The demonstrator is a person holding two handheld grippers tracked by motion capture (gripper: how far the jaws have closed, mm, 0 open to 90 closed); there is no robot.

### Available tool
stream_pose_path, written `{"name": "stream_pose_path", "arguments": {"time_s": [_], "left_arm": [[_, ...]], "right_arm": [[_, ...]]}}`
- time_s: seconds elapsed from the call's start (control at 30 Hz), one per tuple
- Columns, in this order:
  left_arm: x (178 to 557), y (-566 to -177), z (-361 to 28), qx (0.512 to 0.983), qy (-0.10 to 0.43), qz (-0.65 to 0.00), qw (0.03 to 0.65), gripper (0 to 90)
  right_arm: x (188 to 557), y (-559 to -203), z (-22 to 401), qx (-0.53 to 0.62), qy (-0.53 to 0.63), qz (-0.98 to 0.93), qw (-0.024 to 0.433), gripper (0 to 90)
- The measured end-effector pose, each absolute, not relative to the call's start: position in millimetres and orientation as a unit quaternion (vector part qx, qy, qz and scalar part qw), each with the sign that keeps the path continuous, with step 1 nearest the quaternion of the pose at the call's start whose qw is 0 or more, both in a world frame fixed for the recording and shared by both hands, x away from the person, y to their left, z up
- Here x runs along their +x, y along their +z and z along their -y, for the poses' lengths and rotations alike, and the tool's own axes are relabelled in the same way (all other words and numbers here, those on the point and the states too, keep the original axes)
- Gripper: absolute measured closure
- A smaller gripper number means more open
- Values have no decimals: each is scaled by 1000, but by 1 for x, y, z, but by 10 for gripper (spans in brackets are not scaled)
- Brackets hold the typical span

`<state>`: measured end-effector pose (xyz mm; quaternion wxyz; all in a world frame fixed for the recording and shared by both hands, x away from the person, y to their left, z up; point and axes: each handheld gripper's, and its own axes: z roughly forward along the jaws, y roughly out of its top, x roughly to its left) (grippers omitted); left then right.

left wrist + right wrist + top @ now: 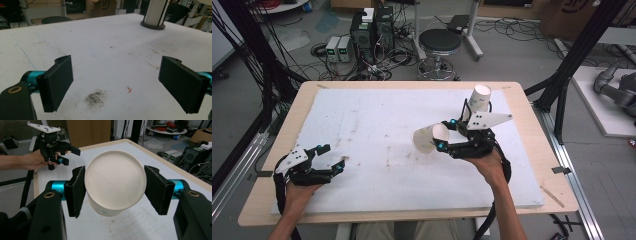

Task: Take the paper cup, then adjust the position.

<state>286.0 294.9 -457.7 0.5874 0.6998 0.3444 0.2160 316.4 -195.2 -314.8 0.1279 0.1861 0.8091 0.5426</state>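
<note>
The right gripper point(115, 186) clamps a white paper cup point(115, 182) between its jaws, holding it on its side above the worktop point(377, 125), right of the middle, base facing the gripper's camera. The left gripper point(332, 157), by the near left corner, has its jaws spread wide with nothing between them. A stack of cups point(480, 98) stands near the far right corner.

Not much to read here, honestly. The one legible bit is a dark round logo printed on a brown cardboard box point(102, 7) at the far back, well beyond the left gripper's fingers point(58, 82), and it looks like "SF". Everything else is plain or too blurry.
</note>
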Motion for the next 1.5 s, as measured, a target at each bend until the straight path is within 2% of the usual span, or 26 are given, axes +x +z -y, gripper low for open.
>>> {"name": "stream_pose_path", "arguments": {"time_s": [1.2, 1.5], "left_arm": [[286, -458, -297, 694, 214, -348, 593, 102], [288, -454, -296, 695, 193, -343, 601, 102]], "right_arm": [[320, -325, 190, 187, 546, -809, 115, 381], [323, -326, 191, 186, 546, -809, 111, 381]]}}
